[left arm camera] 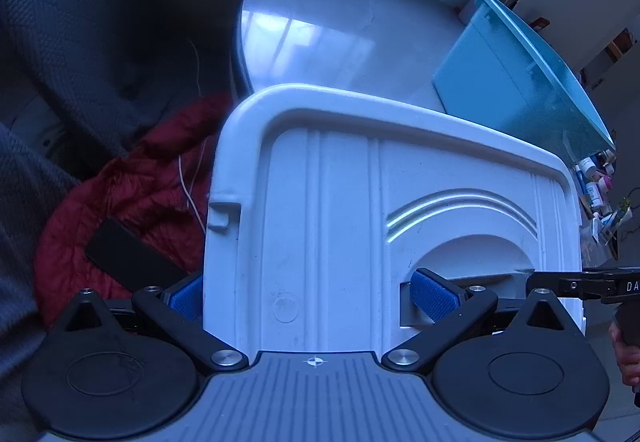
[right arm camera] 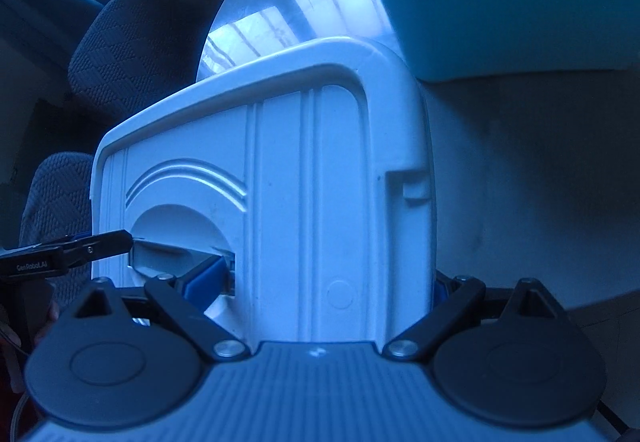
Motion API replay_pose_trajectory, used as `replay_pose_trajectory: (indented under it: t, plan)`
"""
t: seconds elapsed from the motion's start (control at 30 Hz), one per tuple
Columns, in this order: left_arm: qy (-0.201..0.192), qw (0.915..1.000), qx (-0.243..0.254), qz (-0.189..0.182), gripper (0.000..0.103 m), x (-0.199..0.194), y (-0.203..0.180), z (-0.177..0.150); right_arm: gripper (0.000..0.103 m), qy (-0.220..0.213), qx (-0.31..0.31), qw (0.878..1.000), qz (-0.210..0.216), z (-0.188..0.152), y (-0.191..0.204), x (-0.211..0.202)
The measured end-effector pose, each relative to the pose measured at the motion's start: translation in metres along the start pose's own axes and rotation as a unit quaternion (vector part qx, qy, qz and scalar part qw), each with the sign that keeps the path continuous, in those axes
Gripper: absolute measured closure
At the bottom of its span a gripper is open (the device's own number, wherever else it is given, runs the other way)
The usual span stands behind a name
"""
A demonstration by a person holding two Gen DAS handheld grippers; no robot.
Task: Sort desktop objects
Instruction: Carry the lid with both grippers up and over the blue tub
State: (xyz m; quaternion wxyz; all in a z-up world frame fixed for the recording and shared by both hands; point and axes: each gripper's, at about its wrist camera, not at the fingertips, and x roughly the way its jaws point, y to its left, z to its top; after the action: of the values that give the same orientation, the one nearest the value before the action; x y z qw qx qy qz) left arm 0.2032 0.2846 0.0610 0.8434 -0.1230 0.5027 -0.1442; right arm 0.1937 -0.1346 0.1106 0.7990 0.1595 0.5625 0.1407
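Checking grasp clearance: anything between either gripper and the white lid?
No. Both grippers already clamp the white lid: the left gripper and right gripper each have one finger in the handle recess and one at an outer edge. Nothing sits between.

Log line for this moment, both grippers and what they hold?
left gripper: shut on white bin | right gripper: shut on white bin | grip: one finger in handle recess each | teal box: behind
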Motion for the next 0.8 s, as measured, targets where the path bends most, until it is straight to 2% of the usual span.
replay_pose_trajectory:
  t: [0.1, 0.33, 0.57, 0.8]
  plan:
    - [-0.009, 0.9999, -0.012, 0.002, 0.0, -0.006, -0.017, -0.028, 0.007, 0.003, -0.013, 1.0, -0.001, -0.015, -0.013, -0.017]
    - [-0.025, 0.9994, -0.025, 0.005, 0.0, -0.019, -0.051, -0.078, 0.007, 0.004, -0.032, 0.999, 0.0, -0.026, -0.024, -0.038]
    - [-0.04, 0.999, -0.006, 0.018, 0.0, -0.039, -0.081, -0.109, 0.007, -0.015, -0.021, 0.999, 0.021, -0.061, -0.043, -0.057]
    - [-0.044, 0.9989, 0.006, 0.016, 0.0, -0.06, -0.109, -0.153, 0.007, -0.023, -0.005, 0.999, 0.024, -0.094, -0.057, -0.083]
